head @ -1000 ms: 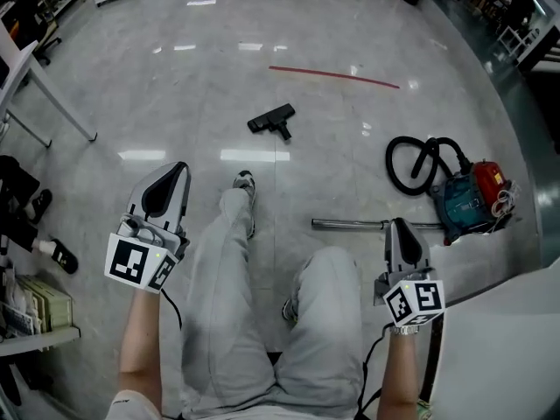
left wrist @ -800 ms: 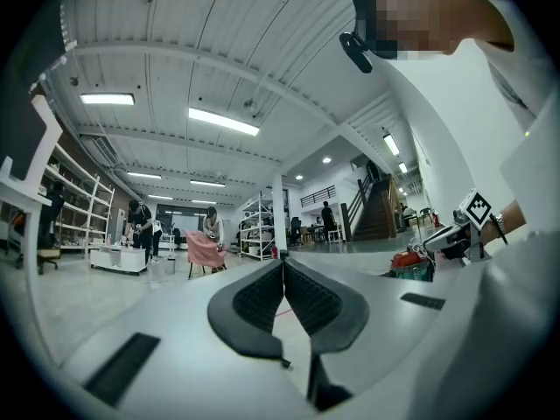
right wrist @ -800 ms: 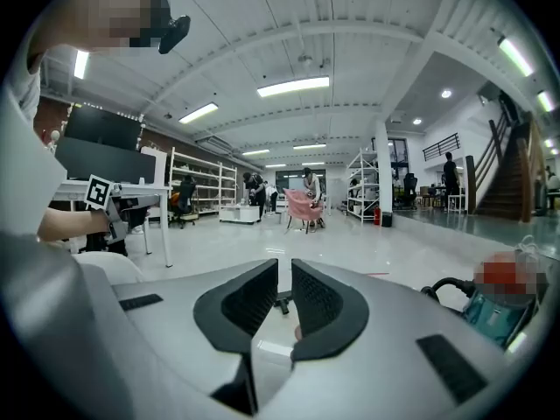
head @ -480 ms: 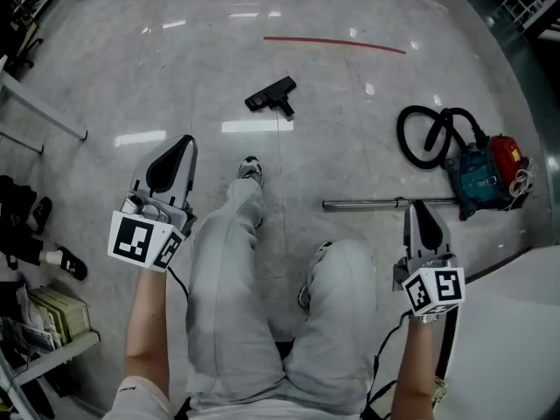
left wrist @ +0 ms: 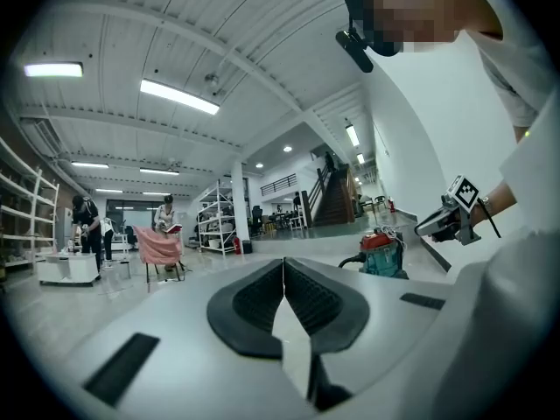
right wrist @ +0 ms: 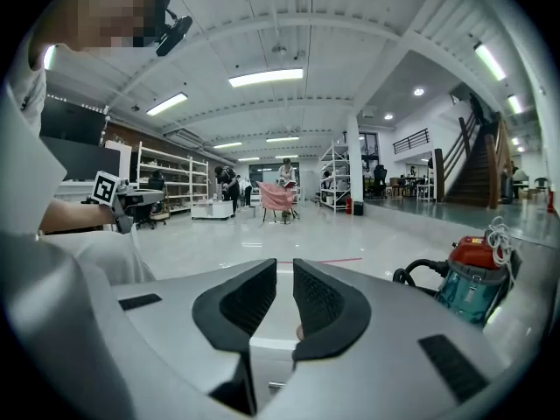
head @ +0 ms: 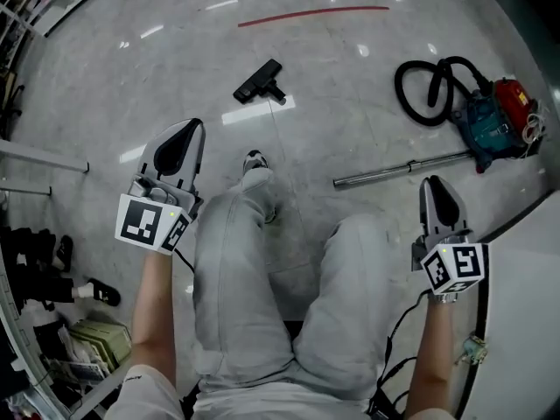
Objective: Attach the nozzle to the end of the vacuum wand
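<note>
The black nozzle (head: 259, 81) lies on the grey floor ahead of my left knee. The metal wand (head: 402, 169) lies to the right, running to the red and teal vacuum (head: 499, 116) with its black hose (head: 429, 81). My left gripper (head: 185, 129) is held above the floor, left of my legs, shut with nothing in it. My right gripper (head: 432, 186) hovers just short of the wand. Its jaws have just been opening to a narrow gap, with nothing between them. The vacuum (right wrist: 472, 278) shows low right in the right gripper view.
My legs (head: 262, 278) fill the middle of the head view. A red tape line (head: 311, 14) crosses the floor beyond the nozzle. Shoes (head: 101, 291) and a low shelf with books (head: 96, 344) stand at the left, and a white surface (head: 525, 322) at the right.
The nozzle, wand and vacuum have slid up the head view. The left gripper has shifted a little up and right, the right gripper to the right.
</note>
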### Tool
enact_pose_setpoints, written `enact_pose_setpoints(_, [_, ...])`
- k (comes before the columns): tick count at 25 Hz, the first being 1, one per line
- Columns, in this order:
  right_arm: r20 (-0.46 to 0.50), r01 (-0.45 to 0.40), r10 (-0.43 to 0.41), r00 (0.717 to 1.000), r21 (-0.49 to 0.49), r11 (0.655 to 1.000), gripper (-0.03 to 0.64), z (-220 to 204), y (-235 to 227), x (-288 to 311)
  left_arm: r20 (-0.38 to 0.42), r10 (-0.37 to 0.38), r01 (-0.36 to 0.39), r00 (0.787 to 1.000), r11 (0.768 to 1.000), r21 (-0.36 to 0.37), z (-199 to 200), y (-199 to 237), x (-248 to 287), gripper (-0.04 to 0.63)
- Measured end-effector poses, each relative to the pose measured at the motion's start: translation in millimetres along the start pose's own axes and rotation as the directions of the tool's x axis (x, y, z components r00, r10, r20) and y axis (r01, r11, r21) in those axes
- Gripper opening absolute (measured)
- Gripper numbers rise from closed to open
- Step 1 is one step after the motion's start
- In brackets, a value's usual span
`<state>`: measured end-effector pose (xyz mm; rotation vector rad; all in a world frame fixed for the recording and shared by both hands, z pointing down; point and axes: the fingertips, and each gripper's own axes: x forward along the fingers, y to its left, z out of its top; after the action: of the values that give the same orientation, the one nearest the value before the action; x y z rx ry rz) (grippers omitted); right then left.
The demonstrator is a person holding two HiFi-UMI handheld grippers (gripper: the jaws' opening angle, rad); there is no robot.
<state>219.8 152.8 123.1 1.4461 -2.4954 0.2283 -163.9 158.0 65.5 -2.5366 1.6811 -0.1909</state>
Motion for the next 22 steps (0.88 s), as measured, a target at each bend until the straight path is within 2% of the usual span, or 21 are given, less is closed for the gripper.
enact_pose_setpoints(10, [-0.026,0.093,-0.093,0.995,0.006,0.996,0.057,-5,4,21,-0.014,-0.140,0.140,0.990,0.990,0.032,-16,24,50,0.011])
enact_pose_setpoints(22, [-0.072,0.178,-0.180,0.981,-0.038,0.983,0.084,0,12,46,-0.049,-0.265,0.268,0.963,0.961,0.063,-32,60,86,0.011])
